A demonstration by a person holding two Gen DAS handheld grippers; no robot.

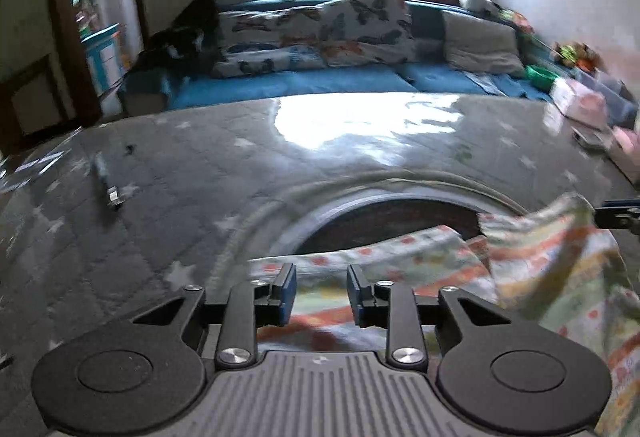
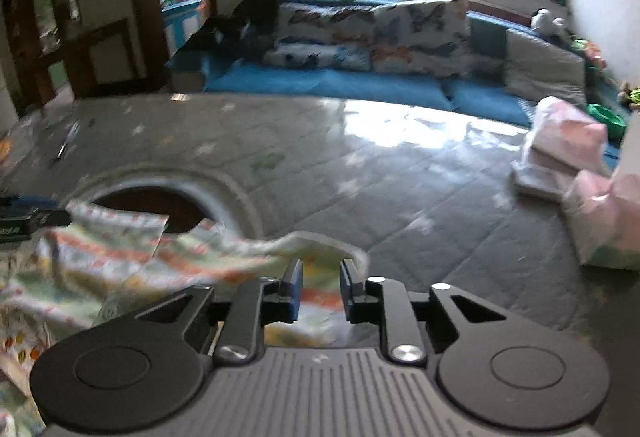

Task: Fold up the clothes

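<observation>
A light garment (image 1: 400,257) with orange, green and yellow printed stripes lies rumpled on the grey mat, one flap (image 1: 560,249) raised at the right. My left gripper (image 1: 322,291) hovers over its near edge, blue pads apart, the cloth showing through the gap without being pressed. In the right wrist view the same garment (image 2: 132,253) spreads to the left. My right gripper (image 2: 320,291) stands open over its right edge, which curls up beside the right pad. Each gripper shows at the edge of the other's view: the right gripper (image 1: 620,215), the left gripper (image 2: 24,221).
The grey quilted mat (image 1: 200,165) has pale stars and a ring pattern with a dark centre (image 1: 384,221). A small dark object (image 1: 112,193) lies at its left. Pink folded clothes (image 2: 568,141) are stacked at the right. A blue couch (image 1: 300,85) with butterfly pillows lies beyond.
</observation>
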